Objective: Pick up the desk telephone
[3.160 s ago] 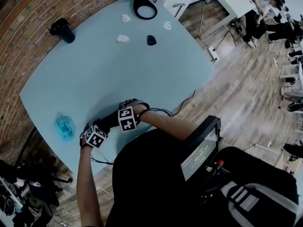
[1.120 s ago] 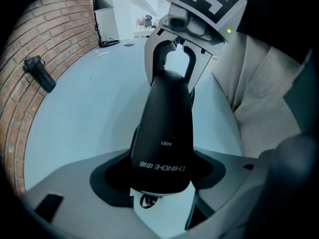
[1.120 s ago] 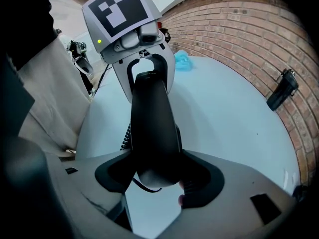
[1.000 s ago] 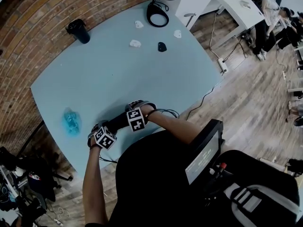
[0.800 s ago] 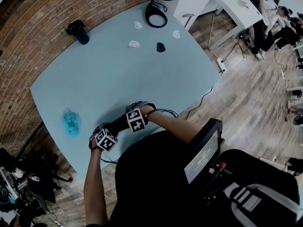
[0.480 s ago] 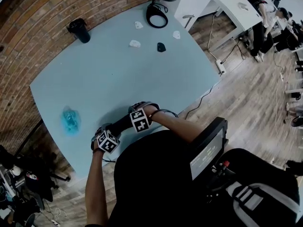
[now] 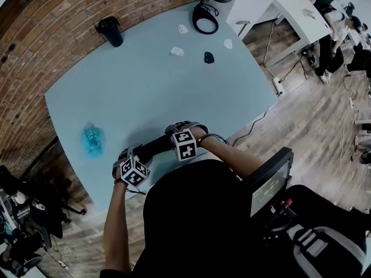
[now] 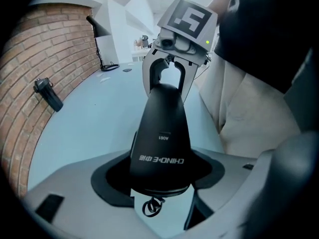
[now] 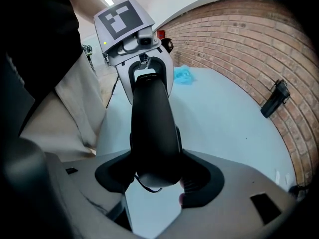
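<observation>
Your left gripper (image 8: pixel 160 185) and right gripper (image 9: pixel 155 176) each clamp one end of the desk telephone (image 7: pixel 155 149), at the table's (image 7: pixel 174 86) near edge. It's rigid, slick plastic and probably light, so mind the cord (image 8: pixel 151 206).

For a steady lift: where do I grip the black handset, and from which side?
Its two rounded ends, from above: the handset is a long slim bar, so end holds should stop tipping. Left gripper and right gripper clamp there now.
</observation>
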`<move>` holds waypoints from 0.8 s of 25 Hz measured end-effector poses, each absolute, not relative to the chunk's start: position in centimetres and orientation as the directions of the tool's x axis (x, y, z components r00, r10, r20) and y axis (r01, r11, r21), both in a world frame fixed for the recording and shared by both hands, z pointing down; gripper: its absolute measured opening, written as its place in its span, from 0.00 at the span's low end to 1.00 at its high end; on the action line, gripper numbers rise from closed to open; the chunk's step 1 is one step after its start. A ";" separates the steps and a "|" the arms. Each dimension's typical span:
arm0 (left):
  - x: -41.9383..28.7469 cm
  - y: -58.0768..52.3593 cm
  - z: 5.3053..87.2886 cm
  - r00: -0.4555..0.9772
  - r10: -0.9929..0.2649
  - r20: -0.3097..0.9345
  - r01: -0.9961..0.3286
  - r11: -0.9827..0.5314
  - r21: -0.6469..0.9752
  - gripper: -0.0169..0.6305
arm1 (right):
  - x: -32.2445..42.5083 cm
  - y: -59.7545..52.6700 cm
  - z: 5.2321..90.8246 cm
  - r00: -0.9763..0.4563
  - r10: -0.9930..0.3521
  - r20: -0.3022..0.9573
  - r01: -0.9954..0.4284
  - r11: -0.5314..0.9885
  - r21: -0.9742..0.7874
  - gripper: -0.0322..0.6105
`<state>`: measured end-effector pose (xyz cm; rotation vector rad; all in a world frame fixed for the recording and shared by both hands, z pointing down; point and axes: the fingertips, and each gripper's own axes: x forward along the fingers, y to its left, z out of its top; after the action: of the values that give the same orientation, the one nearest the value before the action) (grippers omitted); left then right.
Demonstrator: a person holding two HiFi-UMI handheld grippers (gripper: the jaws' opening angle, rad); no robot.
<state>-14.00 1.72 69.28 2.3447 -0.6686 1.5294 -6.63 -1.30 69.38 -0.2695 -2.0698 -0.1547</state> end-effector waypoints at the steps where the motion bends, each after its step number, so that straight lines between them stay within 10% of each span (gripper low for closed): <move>1: -14.0 1.6 69.0 0.340 -0.240 0.909 -0.509 -0.860 -0.037 0.50 | -6.6 -1.4 69.2 -0.480 0.122 0.869 0.251 0.968 0.003 0.48; 20: -14.0 1.3 63.9 0.441 -0.324 0.837 -0.498 -0.864 -0.072 0.50 | -7.3 -1.6 64.1 -0.597 0.125 0.792 0.254 0.966 0.039 0.48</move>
<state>-14.00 1.25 63.93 2.5050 -0.7226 1.3933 -7.28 -1.60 64.05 -0.2648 -2.2158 -0.1836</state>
